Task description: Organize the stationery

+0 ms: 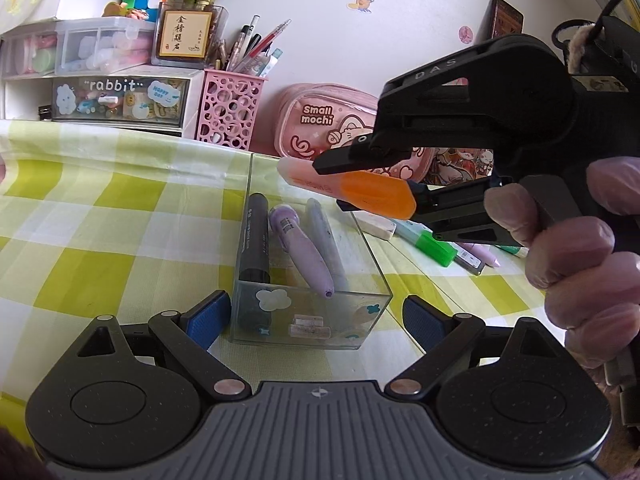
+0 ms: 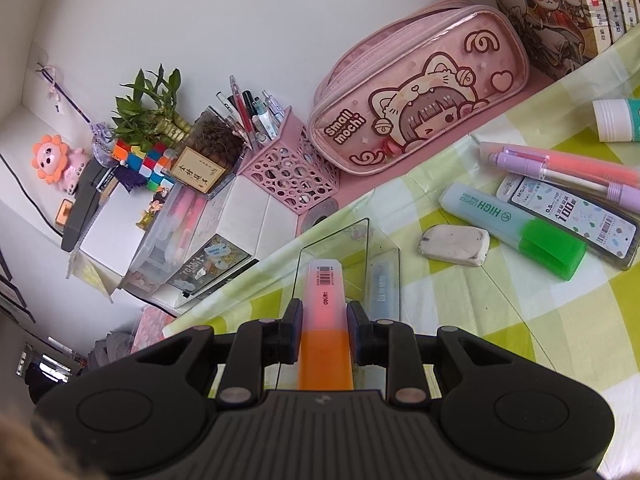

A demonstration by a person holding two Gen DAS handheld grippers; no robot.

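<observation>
A clear rectangular box [image 1: 308, 332] lies on the checked tablecloth and holds a black marker [image 1: 255, 236], a purple pen [image 1: 302, 250] and a grey pen [image 1: 326, 236]. My left gripper [image 1: 310, 318] is open, one blue pad on each side of the box's near end. My right gripper [image 2: 323, 328] is shut on an orange highlighter [image 2: 325, 320] and holds it above the box [image 2: 352, 248]. The highlighter [image 1: 360, 190] also shows in the left wrist view, over the box's far end.
Loose on the cloth to the right lie a white eraser [image 2: 454, 245], a green highlighter [image 2: 516, 230], a lead refill case [image 2: 572, 218] and purple and pink pens [image 2: 560, 166]. A pink pencil case [image 2: 420, 92], pink pen holder [image 2: 288, 168] and drawer unit [image 1: 120, 98] stand behind.
</observation>
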